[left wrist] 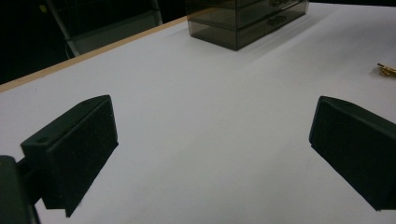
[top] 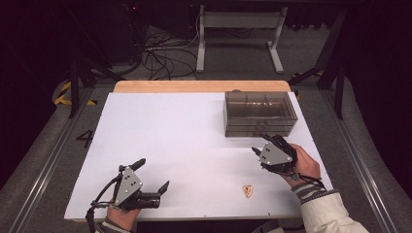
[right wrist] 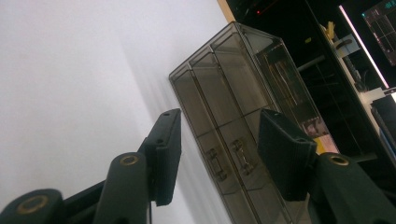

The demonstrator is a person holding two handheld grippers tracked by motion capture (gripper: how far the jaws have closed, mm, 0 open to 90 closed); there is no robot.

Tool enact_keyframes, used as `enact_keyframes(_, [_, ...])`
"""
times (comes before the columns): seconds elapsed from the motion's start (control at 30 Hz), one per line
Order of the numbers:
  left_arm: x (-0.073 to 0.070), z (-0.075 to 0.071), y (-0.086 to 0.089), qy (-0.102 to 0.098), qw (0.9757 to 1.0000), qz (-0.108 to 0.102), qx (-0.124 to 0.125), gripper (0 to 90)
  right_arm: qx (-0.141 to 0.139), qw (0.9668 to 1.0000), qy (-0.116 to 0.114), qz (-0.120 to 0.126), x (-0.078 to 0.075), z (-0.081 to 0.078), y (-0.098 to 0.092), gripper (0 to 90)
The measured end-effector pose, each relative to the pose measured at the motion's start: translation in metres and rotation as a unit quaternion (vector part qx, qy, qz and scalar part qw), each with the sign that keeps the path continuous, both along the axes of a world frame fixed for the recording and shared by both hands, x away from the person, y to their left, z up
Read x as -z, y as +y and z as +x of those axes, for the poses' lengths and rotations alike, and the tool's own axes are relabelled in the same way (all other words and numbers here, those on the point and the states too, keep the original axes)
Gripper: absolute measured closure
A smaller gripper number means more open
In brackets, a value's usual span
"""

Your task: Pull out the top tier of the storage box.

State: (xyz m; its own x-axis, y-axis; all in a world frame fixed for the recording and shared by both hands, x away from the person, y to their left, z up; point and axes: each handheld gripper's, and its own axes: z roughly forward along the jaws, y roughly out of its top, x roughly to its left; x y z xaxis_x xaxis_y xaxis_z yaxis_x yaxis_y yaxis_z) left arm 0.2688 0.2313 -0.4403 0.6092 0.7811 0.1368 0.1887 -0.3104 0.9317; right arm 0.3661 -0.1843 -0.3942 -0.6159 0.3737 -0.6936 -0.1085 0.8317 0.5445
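Up near the far right part of the white table [top: 194, 145] stands a smoky translucent drawer box [top: 260, 114], its small handled drawer fronts facing the person. The right gripper [top: 265, 143] hovers just in front of it, its fingers [right wrist: 164, 154] apart with nothing between them — in the right gripper view they frame the lower drawers and their little handles, close to the box but not touching it. That view is tilted, so the box appears to lean.

The left gripper [top: 154, 174] sits low at the near left of the table, well apart from the box, fingers [left wrist: 74, 149] spread wide over bare white surface.

Between the two hands, near the front edge, lies a small gold-coloured trinket [top: 248, 191] — too small to tell what exactly — just beside the person's right sleeve [top: 323, 211].
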Motion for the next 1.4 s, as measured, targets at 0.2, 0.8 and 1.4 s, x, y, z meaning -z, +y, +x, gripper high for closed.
enact_keyframes(0.2, [0.0,0.0,0.0,0.0,1.0,-0.001,0.0,1.7,0.007,0.9997,-0.01,-0.019,0.001,0.006,-0.002,50.3])
enact_keyframes(0.8, [0.0,-0.001,-0.001,-0.001,1.0,-0.002,-0.001,1.6,0.031,0.9916,-0.1,-0.075,0.018,0.016,0.008,59.1])
enact_keyframes(1.4, [0.0,-0.002,-0.001,-0.003,1.0,0.0,0.0,1.6,0.04,0.982,-0.143,-0.117,0.028,0.026,0.013,60.8])
